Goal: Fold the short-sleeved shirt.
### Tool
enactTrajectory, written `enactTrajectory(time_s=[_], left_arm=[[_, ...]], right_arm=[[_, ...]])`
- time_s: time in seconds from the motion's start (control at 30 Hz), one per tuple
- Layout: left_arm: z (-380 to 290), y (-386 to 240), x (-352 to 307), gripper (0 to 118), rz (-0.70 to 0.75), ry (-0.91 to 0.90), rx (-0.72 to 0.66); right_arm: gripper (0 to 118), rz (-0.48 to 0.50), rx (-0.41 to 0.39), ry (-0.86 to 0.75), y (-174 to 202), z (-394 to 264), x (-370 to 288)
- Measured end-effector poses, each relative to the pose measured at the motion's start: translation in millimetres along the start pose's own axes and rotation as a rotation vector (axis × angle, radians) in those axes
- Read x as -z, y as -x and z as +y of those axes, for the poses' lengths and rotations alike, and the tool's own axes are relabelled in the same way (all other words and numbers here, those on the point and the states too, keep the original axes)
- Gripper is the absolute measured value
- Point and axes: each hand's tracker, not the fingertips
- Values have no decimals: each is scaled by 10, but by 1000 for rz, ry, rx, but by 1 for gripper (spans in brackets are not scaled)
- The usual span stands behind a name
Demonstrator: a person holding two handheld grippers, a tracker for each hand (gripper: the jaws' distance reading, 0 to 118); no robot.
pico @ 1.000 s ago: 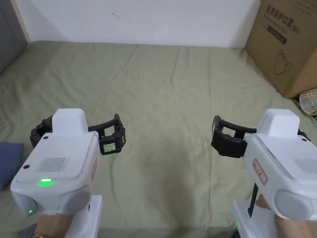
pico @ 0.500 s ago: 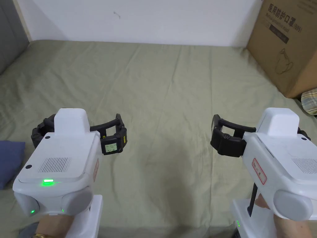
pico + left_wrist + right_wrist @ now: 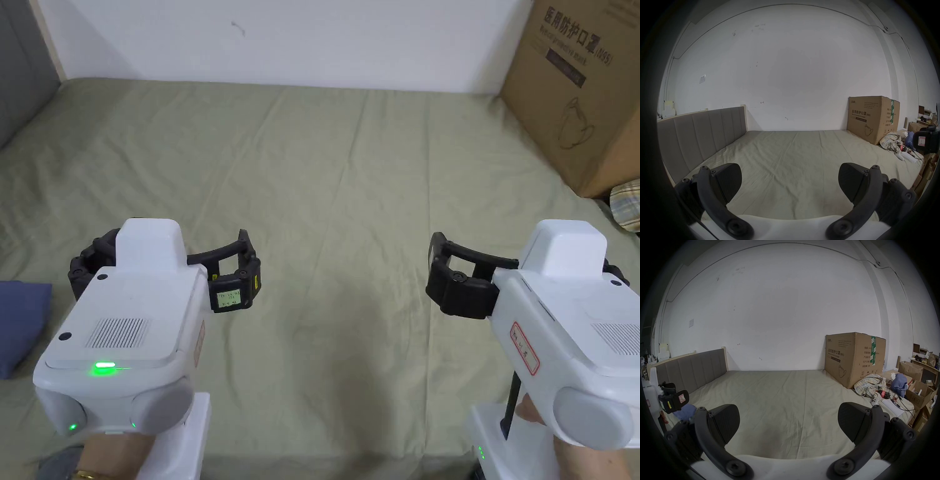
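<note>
Shirt, head view: cannot tell which cloth; blue cloth (image 3: 22,328) lies on the bed (image 3: 350,187), left of the left gripper (image 3: 164,275); axis unclear.
Left gripper view: fingers (image 3: 728,181) apart.
Right gripper view: right gripper (image 3: 788,423) fingers apart, blue cloth to their left.

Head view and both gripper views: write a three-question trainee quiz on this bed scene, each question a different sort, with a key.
1. True or false: the left gripper holds cloth between its jaws.
2. Which thing stands on the olive-green bedsheet against the white wall? A. tall brown cardboard box B. red plastic bucket C. wooden chair
3. Fill in: the crumpled plaid cloth lies beside the box, on the ___ gripper's side.

Key: 1. False, both grippers are open and empty. 2. A. 3. Right.
</note>
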Motion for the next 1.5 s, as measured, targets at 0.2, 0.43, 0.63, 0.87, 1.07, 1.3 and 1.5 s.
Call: enactTrajectory(time_s=[0.2,0.43,0.63,0.87,1.07,1.3,1.5], left_arm=[[-10,-20,2,118,-3,1,3],[-16,-14,-10,118,-2,4,3],[-15,-20,-13,118,-1,2,12],[-22,-34,-23,118,-3,-2,23],[-9,-36,-18,118,-8,-2,21],[-9,-43,-18,118,-10,-2,23],[-9,-51,-20,118,-11,-4,24]], right_arm=[[118,0,-4,-8,-4,13,-15],[118,3,-1,-13,-1,26,-15],[118,6,-8,-16,13,33,-19],[118,8,-7,-15,18,31,-15],[118,6,-8,-15,11,35,-14],[118,6,-6,-14,8,29,-14],[118,6,-7,-16,4,28,-14]])
